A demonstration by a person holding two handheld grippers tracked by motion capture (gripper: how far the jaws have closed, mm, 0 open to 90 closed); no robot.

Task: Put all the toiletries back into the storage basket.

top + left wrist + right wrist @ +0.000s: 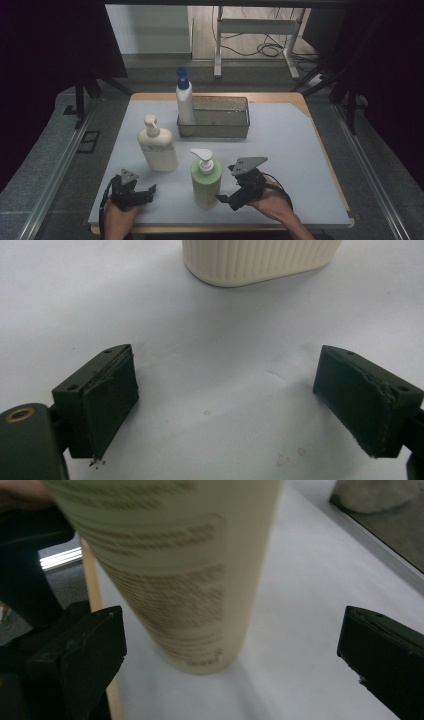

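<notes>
A person seated at a white-covered tabletop (pixel 300 150) works two tools among pump bottles. The right hand-held gripper (pixel 226 199) sits low at the near edge, its jaws spread wide and holding nothing, pointed at the green pump bottle (pixel 205 180), which stands upright just beside it; in the right gripper view that bottle's (pixel 200 580) printed label looms close between the two jaws, touching neither. The left hand-held gripper (pixel 150 191) rests near the front left of the tabletop, jaws likewise wide apart and empty. In the left gripper view its jaws frame bare white surface, with the ribbed base of the cream pump bottle (pixel 260 260) ahead of them and clear of both. From the high view, that cream bottle (pixel 157 147) stands upright behind the left tool. Farther back, a white bottle with a blue pump (pixel 184 100) stands at the left end of a clear rectangular bin (pixel 225 122).
</notes>
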